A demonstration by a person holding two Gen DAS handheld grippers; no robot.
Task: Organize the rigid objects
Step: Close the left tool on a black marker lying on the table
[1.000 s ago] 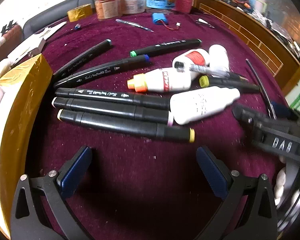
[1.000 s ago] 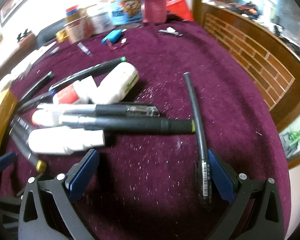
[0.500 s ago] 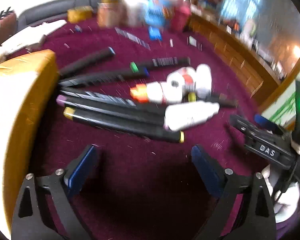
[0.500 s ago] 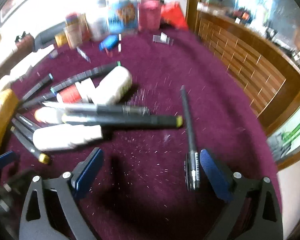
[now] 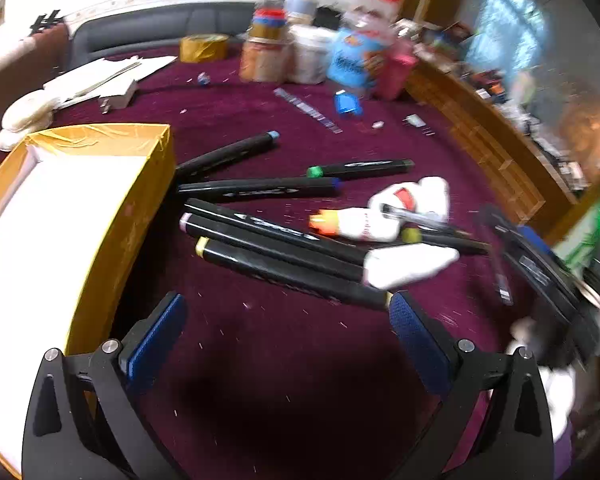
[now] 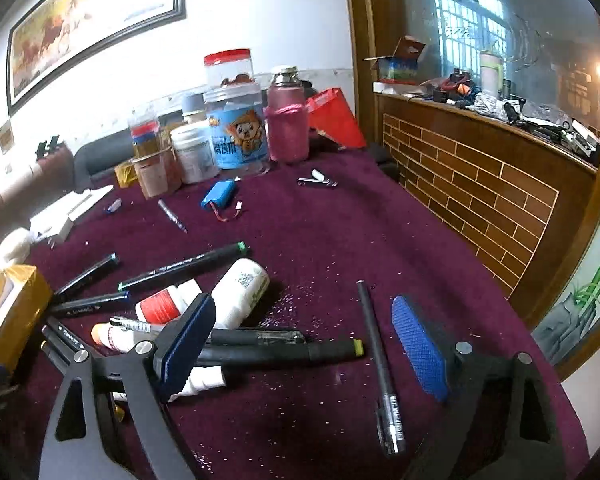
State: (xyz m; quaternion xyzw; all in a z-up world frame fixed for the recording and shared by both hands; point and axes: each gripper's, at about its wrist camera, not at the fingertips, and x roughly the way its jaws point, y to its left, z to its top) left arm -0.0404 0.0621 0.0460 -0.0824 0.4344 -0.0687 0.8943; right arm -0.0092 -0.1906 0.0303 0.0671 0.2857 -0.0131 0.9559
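Maroon-clothed worktop, jars crowding the far edge. Hovering over loose black markers and white bottles beside the yellow box: left tool gaping, empty; right tool narrowing, empty, probably lining up on the thin black pen. Squaring pads across the barrel, gripping mid-length.

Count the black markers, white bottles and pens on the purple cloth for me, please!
Black markers: 7
White bottles: 4
Pens: 3
Total: 14
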